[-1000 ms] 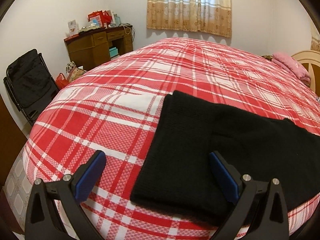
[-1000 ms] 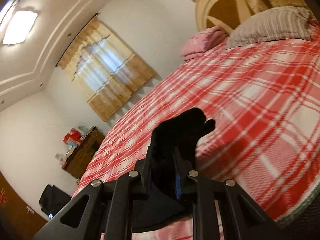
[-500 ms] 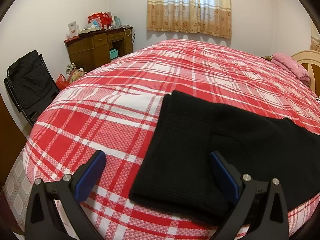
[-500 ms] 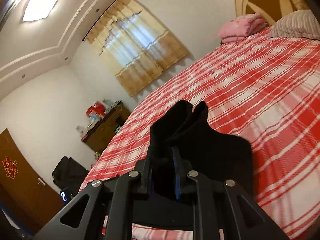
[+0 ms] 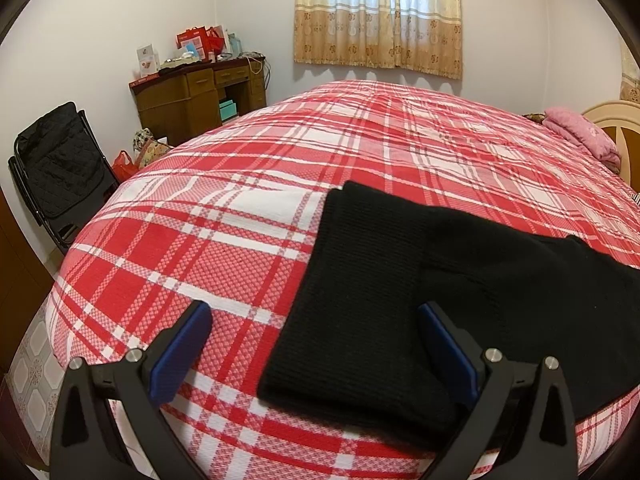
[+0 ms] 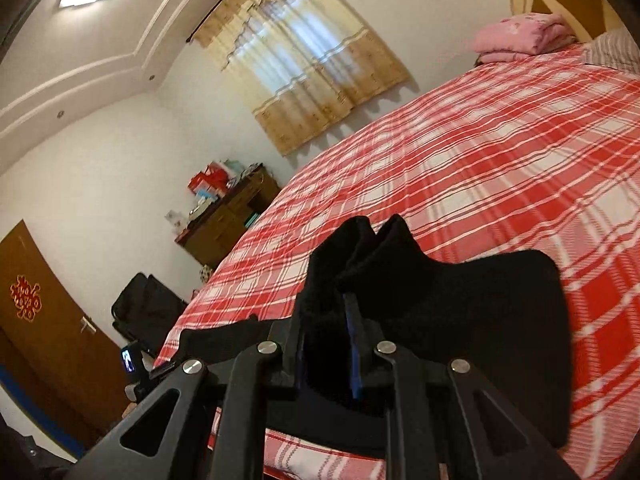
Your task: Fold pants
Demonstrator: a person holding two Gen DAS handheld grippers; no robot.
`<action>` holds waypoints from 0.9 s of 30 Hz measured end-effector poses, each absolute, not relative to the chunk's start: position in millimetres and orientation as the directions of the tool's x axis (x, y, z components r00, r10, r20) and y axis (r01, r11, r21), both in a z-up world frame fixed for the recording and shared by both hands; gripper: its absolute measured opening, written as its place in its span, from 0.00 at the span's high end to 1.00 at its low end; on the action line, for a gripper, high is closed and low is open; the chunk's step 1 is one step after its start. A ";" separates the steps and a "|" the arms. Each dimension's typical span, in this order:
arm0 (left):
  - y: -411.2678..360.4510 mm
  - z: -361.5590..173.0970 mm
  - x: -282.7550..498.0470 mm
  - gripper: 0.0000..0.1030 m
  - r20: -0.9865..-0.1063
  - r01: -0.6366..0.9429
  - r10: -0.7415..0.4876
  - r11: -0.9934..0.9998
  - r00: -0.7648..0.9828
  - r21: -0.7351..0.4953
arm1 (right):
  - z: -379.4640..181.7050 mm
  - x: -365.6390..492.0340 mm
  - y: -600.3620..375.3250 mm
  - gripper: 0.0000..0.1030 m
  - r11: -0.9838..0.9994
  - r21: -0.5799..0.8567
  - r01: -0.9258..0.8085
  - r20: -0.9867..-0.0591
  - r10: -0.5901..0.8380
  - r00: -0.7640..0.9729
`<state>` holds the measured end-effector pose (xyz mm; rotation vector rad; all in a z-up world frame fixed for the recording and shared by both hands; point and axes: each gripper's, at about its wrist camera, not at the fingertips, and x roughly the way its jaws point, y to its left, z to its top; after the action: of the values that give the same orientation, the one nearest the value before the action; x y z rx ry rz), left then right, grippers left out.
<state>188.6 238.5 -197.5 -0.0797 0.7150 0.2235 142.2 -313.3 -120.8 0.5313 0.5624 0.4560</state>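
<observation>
Black knit pants (image 5: pixel 392 280) lie on the red plaid bed (image 5: pixel 224 240) near its front edge, already doubled into a long band that runs off to the right in the left wrist view. Its left end sits flat and squared, with one layer stacked on another and a step visible where the upper layer ends. The left gripper (image 5: pixel 316 344) hovers just above that near left corner with its blue pads wide apart and nothing between them; one pad is over bare bedspread, the other over the cloth. In the right wrist view, the right gripper (image 6: pixel 326 344) is clamped on a bunch of the pants (image 6: pixel 460 320), and a peak of fabric stands up past its fingertips while the rest hangs down to the bed (image 6: pixel 500 168). Judging by this, the lengthwise fold is done and a crosswise fold is under way, the right end lifted to be carried over toward the left. Still to do: lay that end down on the flat part, line up the edges, let go and smooth it. Whether one more fold follows cannot be told.
</observation>
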 end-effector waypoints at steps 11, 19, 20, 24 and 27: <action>237.9 -195.5 187.9 0.00 -0.655 -0.225 0.174 0.974 0.735 0.006 | -132.3 164.3 -257.6 0.84 0.778 0.538 -0.324 -0.431 0.584 0.688; 237.2 -185.7 185.7 0.00 -0.658 -0.239 0.167 0.971 0.734 -0.020 | -156.6 175.8 -216.5 0.84 0.809 0.469 -0.353 -0.539 0.579 0.611; 235.8 -181.5 184.3 0.00 -0.649 -0.243 0.173 0.970 0.741 -0.020 | -160.5 176.3 -211.6 0.84 0.815 0.457 -0.357 -0.555 0.575 0.602; 227.1 -165.7 180.1 0.00 -0.618 -0.243 0.182 0.970 0.765 -0.016 | -175.2 179.9 -197.6 0.84 0.822 0.432 -0.371 -0.597 0.569 0.566; 208.9 -154.6 178.7 0.00 -0.608 -0.184 0.117 0.982 0.786 -0.049 | -185.2 181.9 -189.2 0.81 0.827 0.415 -0.378 -0.637 0.561 0.529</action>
<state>178.7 208.9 -154.6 -0.1075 0.6475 0.1624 181.9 -189.2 -185.2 0.2380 0.8435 0.5673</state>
